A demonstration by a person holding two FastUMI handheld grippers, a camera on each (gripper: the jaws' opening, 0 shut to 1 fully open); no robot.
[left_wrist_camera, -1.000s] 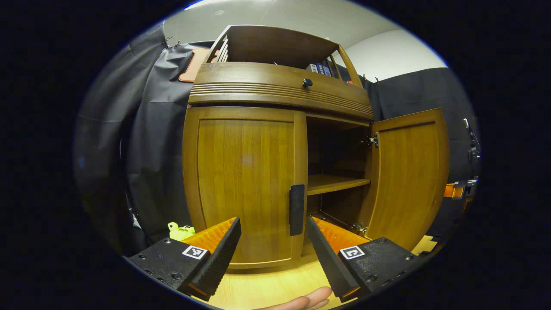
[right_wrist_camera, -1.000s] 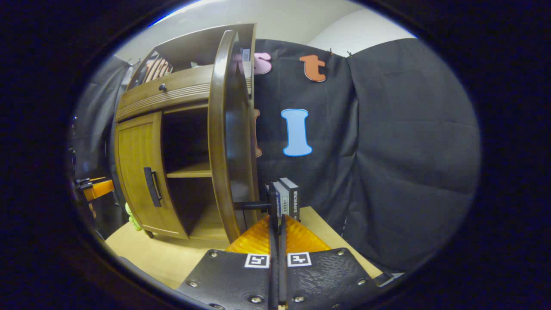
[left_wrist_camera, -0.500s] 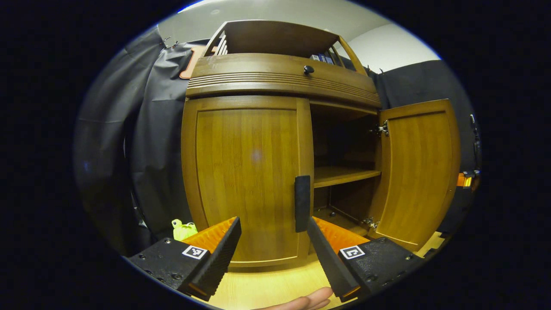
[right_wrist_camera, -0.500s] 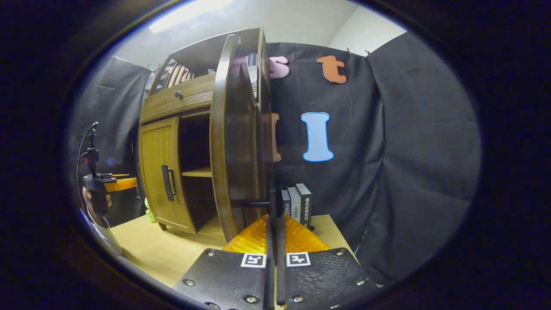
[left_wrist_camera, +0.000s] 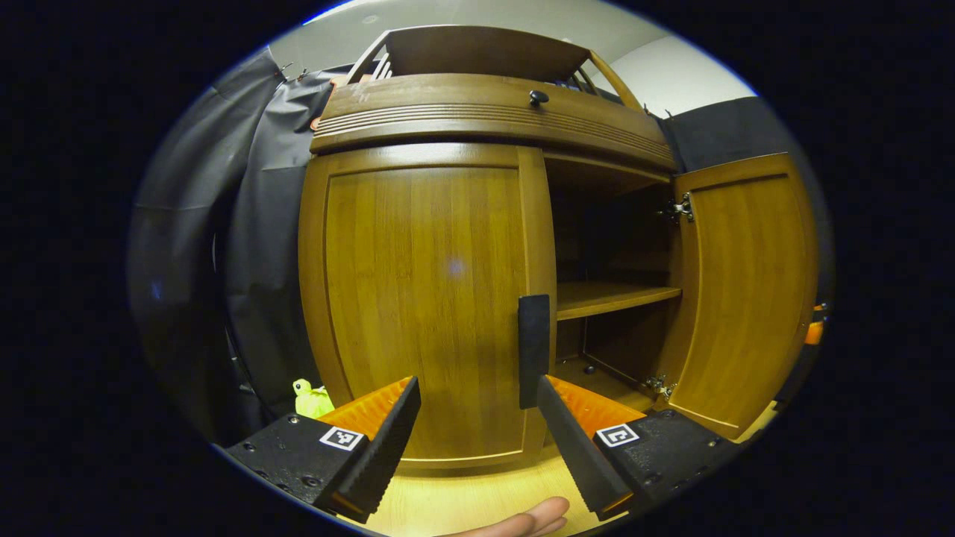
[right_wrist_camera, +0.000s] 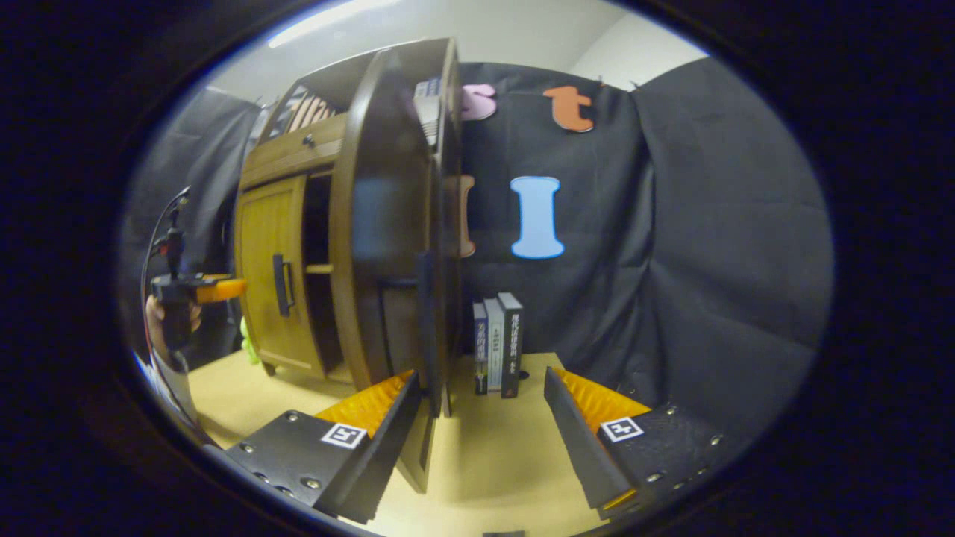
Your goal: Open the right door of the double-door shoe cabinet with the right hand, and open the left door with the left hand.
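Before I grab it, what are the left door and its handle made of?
The left door looks like wood, or wood veneer, under a glossy brown varnish: vertical grain lines run down it and a soft light spot reflects on it. The handle is a flat matte black bar; plastic or painted metal, the view cannot settle which.
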